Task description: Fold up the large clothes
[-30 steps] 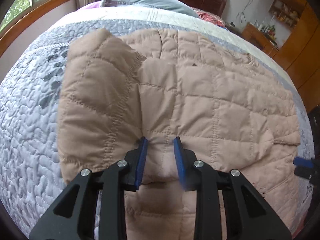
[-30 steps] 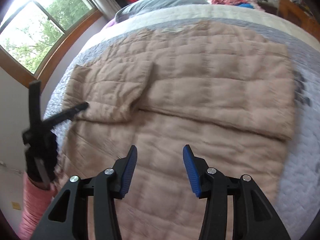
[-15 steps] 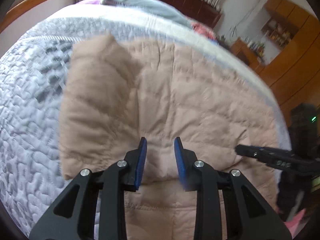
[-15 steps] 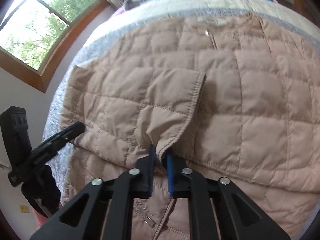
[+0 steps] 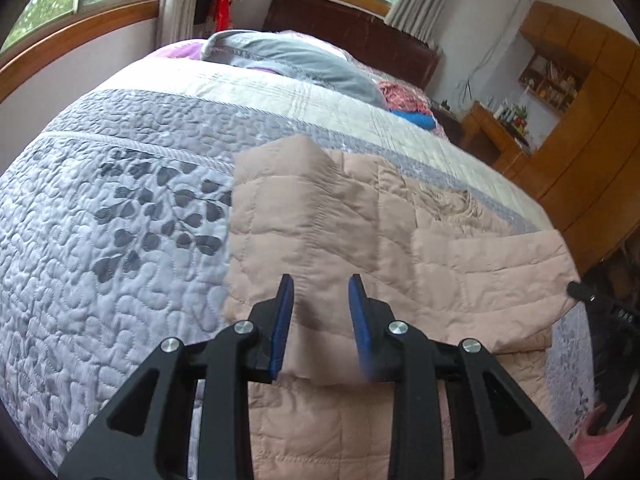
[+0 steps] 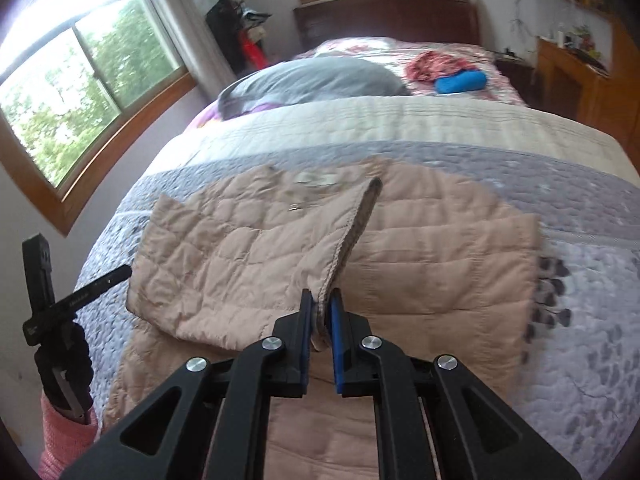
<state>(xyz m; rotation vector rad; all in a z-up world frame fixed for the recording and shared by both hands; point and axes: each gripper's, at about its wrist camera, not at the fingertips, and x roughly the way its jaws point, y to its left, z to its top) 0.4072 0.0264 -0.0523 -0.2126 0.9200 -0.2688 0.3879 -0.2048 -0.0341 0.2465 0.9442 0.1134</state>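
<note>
A beige quilted jacket (image 5: pixel 400 232) lies spread on the bed. My left gripper (image 5: pixel 322 316) is shut on a thick fold of it near its left edge, the fabric filling the gap between the blue pads (image 5: pixel 285 320). My right gripper (image 6: pixel 322 320) is shut on a trimmed edge of the jacket (image 6: pixel 440 264), which rises from the bed into its jaws. That flap stands up as a ridge. Each gripper shows in the other's view: the left gripper (image 6: pixel 124 270) at the jacket's left edge, the right gripper (image 5: pixel 576 290) at its right corner.
A grey quilted bedspread (image 5: pixel 100 240) covers the bed. A grey pillow (image 6: pixel 312 80) and a blue roll (image 6: pixel 460 82) lie by the dark headboard. Wooden cabinets (image 5: pixel 580 168) stand on the right, a window (image 6: pixel 80 92) on the left. A pink sleeve (image 6: pixel 64 436) shows low left.
My right gripper, open above the jacket a second ago, has shut on its edge and lifted it. My left gripper has risen with its fold, and both views tilt up toward the headboard.
</note>
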